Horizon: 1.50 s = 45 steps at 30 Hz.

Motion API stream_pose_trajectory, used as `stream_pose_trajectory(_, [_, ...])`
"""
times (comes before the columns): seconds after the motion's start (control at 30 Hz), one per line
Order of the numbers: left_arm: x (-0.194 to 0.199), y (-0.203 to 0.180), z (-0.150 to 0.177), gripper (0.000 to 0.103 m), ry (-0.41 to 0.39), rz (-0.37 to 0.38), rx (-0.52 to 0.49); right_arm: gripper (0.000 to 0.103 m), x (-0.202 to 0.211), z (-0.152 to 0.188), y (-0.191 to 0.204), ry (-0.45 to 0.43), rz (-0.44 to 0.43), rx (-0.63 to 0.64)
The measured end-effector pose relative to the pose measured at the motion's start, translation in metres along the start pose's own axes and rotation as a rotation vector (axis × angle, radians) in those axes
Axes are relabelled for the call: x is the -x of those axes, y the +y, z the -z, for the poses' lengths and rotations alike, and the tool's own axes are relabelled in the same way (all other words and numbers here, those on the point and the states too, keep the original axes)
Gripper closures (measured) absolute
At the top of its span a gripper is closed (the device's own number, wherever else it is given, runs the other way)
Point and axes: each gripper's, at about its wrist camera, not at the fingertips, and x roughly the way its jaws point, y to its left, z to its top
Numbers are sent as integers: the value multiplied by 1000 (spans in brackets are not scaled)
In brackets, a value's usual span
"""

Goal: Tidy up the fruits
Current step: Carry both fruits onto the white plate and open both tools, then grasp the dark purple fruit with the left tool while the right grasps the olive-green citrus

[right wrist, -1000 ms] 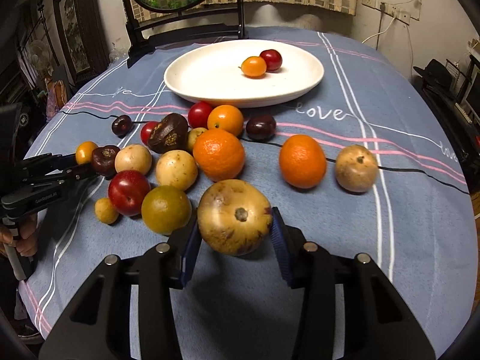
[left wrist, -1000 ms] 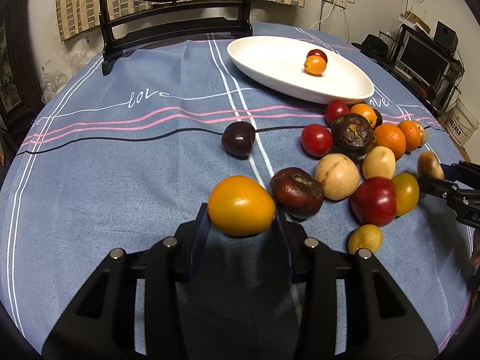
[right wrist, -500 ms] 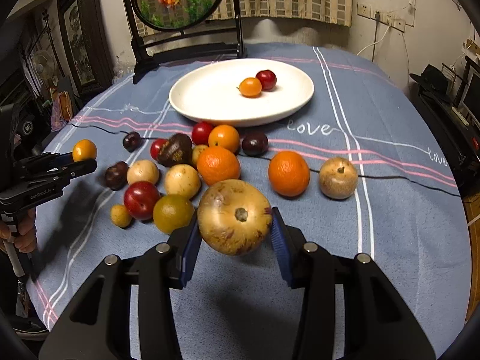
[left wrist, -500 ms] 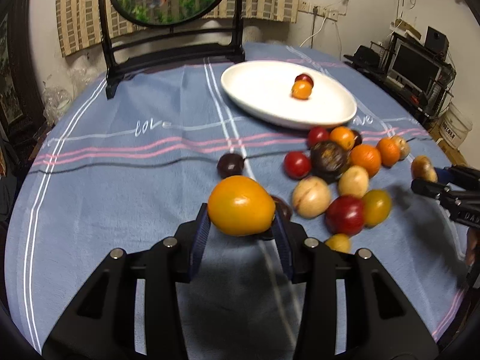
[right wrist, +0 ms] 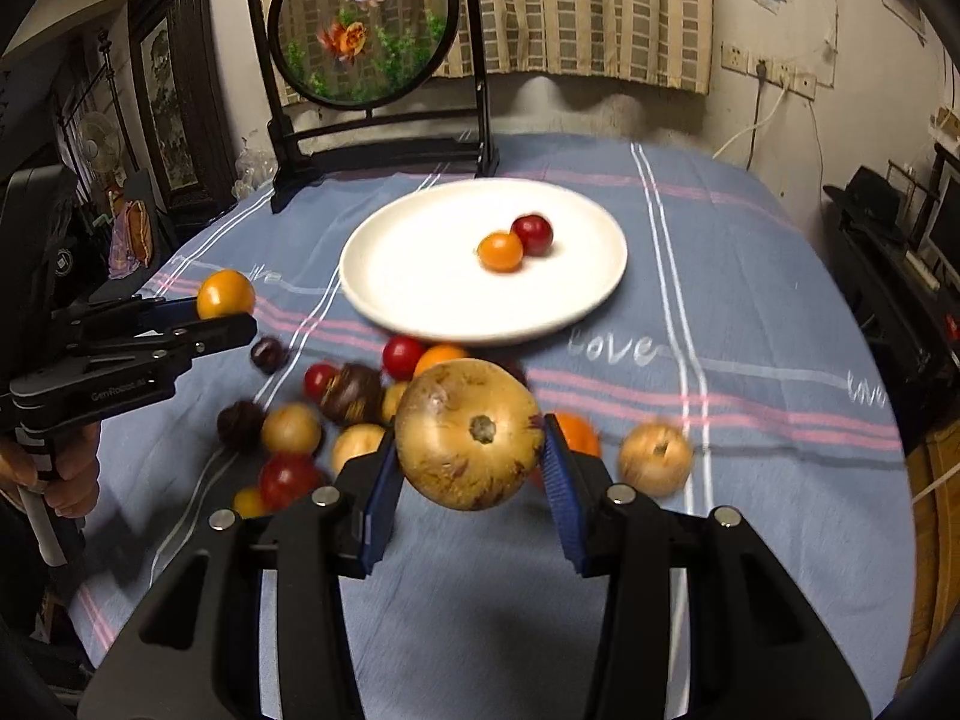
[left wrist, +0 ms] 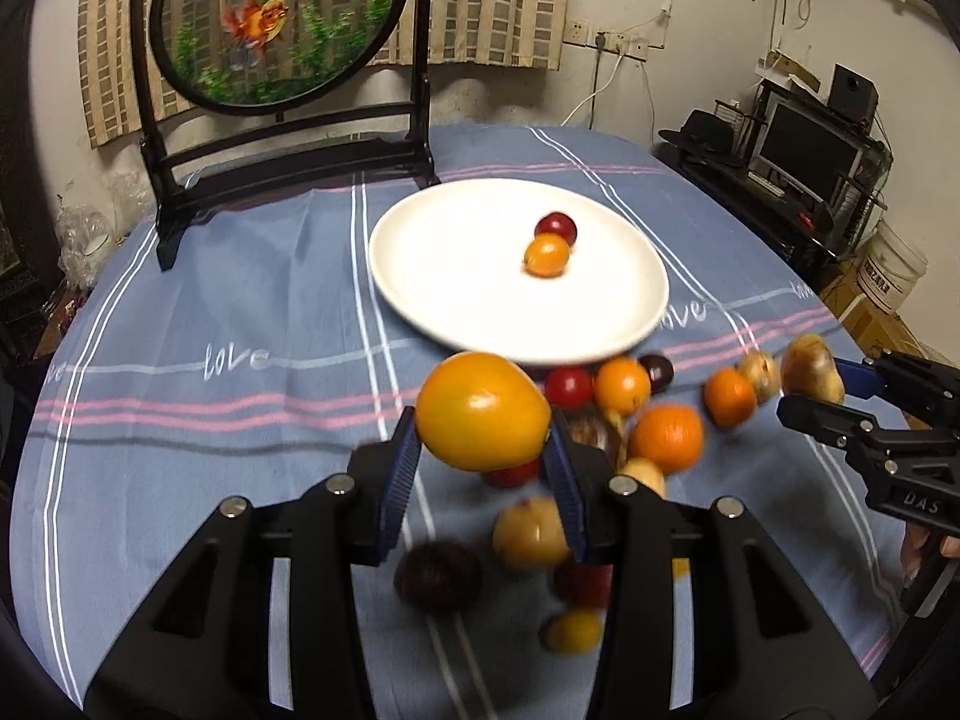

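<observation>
My left gripper is shut on a yellow-orange fruit, held above the table. My right gripper is shut on a round tan fruit with brown flecks, also lifted off the cloth. Ahead of both stands a white plate with a small orange fruit and a small red fruit on it. Several loose fruits lie on the cloth in front of the plate. Each gripper shows in the other's view, right gripper and left gripper.
The round table wears a blue striped cloth. A round fish picture in a black stand rises at the far edge behind the plate. A hand grips the left tool's handle. Shelves with electronics stand off to the right.
Both grippers have risen with their fruits, so the table and loose fruits look lower and farther. The left one also swung right, with the plate now straight ahead.
</observation>
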Motion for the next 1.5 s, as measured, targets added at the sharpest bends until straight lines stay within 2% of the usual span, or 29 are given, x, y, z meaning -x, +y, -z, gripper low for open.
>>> stream_pose_trajectory(0.17, [-35,1,-40,61,30,-29,13,58,-26,-35,-11,3,35,3])
stream_pose_trajectory(0.33, [-84,8,-74,61,82,-74,32,58,-77,-67,-26,54,87,2])
stream_pose_trajectory(0.47, [-116,10,-93,61,104,-103,27,58,-124,-84,-37,128,133,25])
stream_pose_trajectory(0.6, [-138,14,-102,60,118,-131,40,58,-155,-92,-48,160,156,6])
stream_pose_trajectory(0.63, [-142,17,-103,59,121,-137,57,54,-159,-93,-50,161,160,-2])
stream_pose_trajectory(0.67, [-143,19,-103,48,121,-135,70,51,-162,-95,-52,155,171,-14])
stream_pose_trajectory(0.7, [-143,22,-103,39,116,-134,85,49,-162,-96,-53,143,186,-24])
stream_pose_trajectory(0.73, [-140,23,-102,31,91,-151,94,43,-160,-97,-53,130,201,-32])
stream_pose_trajectory(0.8, [-132,23,-101,31,50,-164,81,42,-153,-97,-55,87,204,-47])
stream_pose_trajectory(0.9, [-117,24,-97,31,24,-164,87,42,-137,-92,-54,72,187,-65])
stream_pose_trajectory(1.0, [-94,23,-87,30,6,-116,91,41,-113,-82,-56,48,157,-99])
stream_pose_trajectory(1.1, [-71,22,-74,24,-18,-75,98,41,-90,-69,-57,33,116,-143])
stream_pose_trajectory(1.23, [-45,20,-51,21,-52,-55,100,41,-61,-43,-52,16,88,-190])
stream_pose_trajectory(1.33, [-32,21,-32,21,-34,-91,100,41,-41,-25,-46,-4,79,-209])
stream_pose_trajectory(1.5, [-14,26,2,21,9,-89,85,41,-20,6,-30,-27,72,-209])
